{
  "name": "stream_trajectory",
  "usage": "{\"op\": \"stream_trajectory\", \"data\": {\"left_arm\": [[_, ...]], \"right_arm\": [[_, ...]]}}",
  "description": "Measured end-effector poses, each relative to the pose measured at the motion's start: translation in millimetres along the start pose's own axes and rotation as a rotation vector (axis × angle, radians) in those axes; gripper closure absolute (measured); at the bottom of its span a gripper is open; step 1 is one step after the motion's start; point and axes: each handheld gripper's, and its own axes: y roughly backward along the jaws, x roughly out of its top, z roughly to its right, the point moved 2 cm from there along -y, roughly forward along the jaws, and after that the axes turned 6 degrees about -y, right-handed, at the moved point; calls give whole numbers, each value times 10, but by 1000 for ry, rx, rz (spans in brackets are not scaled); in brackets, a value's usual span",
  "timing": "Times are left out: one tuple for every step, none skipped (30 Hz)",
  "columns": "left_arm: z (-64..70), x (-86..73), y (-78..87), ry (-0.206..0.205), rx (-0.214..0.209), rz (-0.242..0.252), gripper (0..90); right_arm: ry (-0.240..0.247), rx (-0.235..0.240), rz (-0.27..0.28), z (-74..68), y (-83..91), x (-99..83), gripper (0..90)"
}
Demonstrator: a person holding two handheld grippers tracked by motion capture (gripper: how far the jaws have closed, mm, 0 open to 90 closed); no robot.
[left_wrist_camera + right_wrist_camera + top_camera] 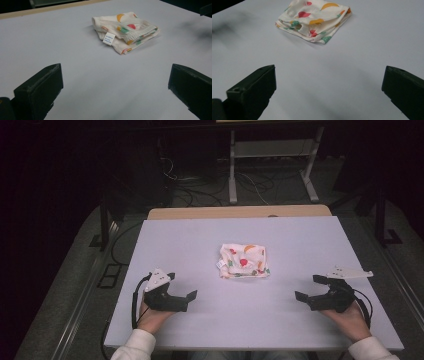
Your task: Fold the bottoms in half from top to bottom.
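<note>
Pale grey table (200,240), folded fruit-print cloth (244,261) lying near its centre

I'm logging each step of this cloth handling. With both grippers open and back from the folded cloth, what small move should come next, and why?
Probably bring the left gripper forward toward the folded cloth. Both it and the right gripper stand open and apart from the cloth, which lies untouched mid-table, its label edge facing the left gripper.
</note>
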Motion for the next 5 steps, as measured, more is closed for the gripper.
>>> {"op": "stream_trajectory", "data": {"left_arm": [[6, -12, -1, -2, -4, -3, 0], [9, -27, -4, -4, -4, -8, 0], [8, -41, -10, -6, -7, -12, 0], [7, -58, -18, -3, -13, -18, 0], [6, -71, -26, -3, -17, -26, 0]], "right_arm": [[3, -3, 0, 6, 3, -12, 0], [2, -8, -3, 8, 12, -23, 0], [3, -9, -1, 12, 20, -34, 0], [-2, -9, 1, 12, 29, -47, 0], [-5, -9, 1, 10, 38, -61, 0]]}}
